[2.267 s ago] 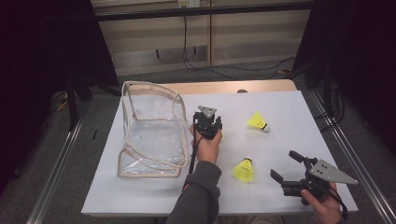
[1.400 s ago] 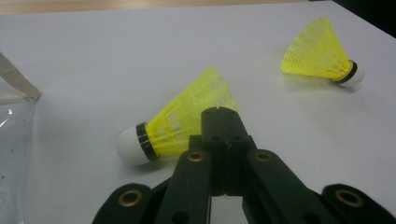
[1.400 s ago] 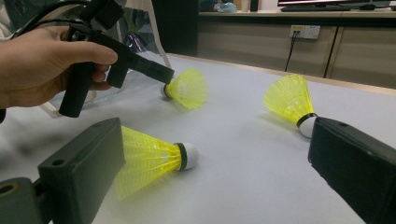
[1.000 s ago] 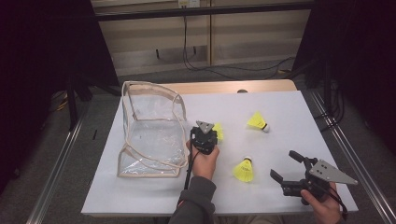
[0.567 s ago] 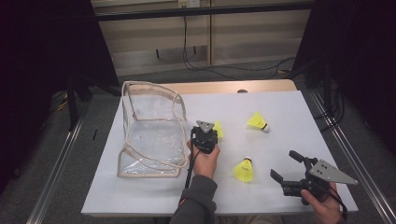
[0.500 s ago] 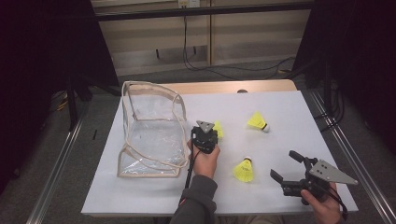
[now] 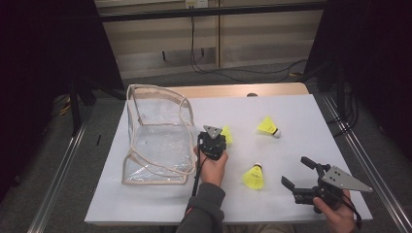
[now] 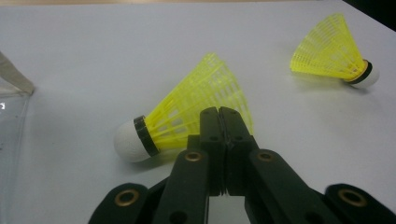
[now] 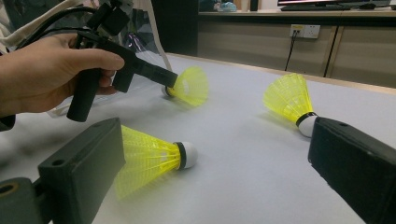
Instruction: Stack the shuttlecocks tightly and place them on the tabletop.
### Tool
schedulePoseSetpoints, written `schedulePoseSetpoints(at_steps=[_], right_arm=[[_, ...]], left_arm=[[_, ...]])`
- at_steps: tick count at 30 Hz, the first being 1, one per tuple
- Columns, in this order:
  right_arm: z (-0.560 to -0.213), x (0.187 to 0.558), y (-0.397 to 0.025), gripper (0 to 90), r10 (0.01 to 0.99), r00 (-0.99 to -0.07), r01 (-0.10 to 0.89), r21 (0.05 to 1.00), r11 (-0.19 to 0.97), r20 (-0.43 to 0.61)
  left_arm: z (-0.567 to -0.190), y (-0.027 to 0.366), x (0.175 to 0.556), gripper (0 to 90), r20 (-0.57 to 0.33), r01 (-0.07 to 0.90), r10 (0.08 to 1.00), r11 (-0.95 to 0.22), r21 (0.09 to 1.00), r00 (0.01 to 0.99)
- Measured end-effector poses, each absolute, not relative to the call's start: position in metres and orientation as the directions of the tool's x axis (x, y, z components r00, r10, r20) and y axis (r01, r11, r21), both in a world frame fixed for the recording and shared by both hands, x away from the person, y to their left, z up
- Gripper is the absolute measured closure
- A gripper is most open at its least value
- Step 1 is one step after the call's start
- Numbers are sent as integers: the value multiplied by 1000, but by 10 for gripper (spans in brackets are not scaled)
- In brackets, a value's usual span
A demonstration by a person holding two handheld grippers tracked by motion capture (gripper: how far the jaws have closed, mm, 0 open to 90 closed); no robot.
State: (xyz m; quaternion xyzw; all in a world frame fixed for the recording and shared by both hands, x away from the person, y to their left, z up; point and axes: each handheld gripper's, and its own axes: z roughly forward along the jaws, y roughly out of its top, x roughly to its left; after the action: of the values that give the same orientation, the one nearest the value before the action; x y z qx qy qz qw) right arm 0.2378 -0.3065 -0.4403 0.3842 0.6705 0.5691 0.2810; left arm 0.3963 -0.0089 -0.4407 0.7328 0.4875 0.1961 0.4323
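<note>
Surface: white table [image 7: 145, 204] is sitting in front of a dark room with a pale wall panel and cables at the far side.
Bag: clear bag [image 7: 158, 141] is standing open at the left of the table, and nothing yellow is showing inside it.
Left gripper: left gripper [image 8: 219, 114] is clamping the skirt of the held shuttlecock [image 8: 187, 116], its jaws pressed together on the yellow mesh; in the high view this left gripper [image 7: 216, 133] is sitting just right of the bag's near right edge.
Held piece: held shuttlecock is lying on its side, apparently on or barely off the table, white cork pointing toward the bag.
Far piece: far shuttlecock [image 7: 268, 126] is resting on the table toward the far right, well apart from the bag.
Near piece: near shuttlecock [image 7: 253, 176] is lying between the two hands, closer to the right one.
Right gripper: right gripper [image 7: 297, 174] is waiting at the near right with jaws spread wide and nothing between them; in its own view the near shuttlecock [image 9: 149, 158] is lying just ahead.
Progress: judging by the layout, the work is packing shuttlecocks into the bag; none is looking packed yet, the first is being gripped, and two are remaining untouched.
Left to do: lifting the held one over the bag's rim, releasing it, then repeating for the other two.
</note>
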Motion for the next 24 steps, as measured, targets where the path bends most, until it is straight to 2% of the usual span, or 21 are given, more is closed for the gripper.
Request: schedulePoseSetpoints(at_steps=[5,10,20,24], right_arm=[[-440,238,-305,33,833,-550,194,980,55,62],[-441,238,-305,32,833,-550,196,979,61,58],[-440,238,-305,33,834,-549,196,979,62,57],[-440,237,-305,33,833,-550,198,978,60,60]], left_arm=[[-437,-8,393,849,-129,532,877,-158,832,462],[-433,-7,388,772,-143,532,873,-148,834,466],[-432,-6,376,497,-195,528,845,-117,841,498],[-434,-6,370,466,-187,527,838,-136,839,513]])
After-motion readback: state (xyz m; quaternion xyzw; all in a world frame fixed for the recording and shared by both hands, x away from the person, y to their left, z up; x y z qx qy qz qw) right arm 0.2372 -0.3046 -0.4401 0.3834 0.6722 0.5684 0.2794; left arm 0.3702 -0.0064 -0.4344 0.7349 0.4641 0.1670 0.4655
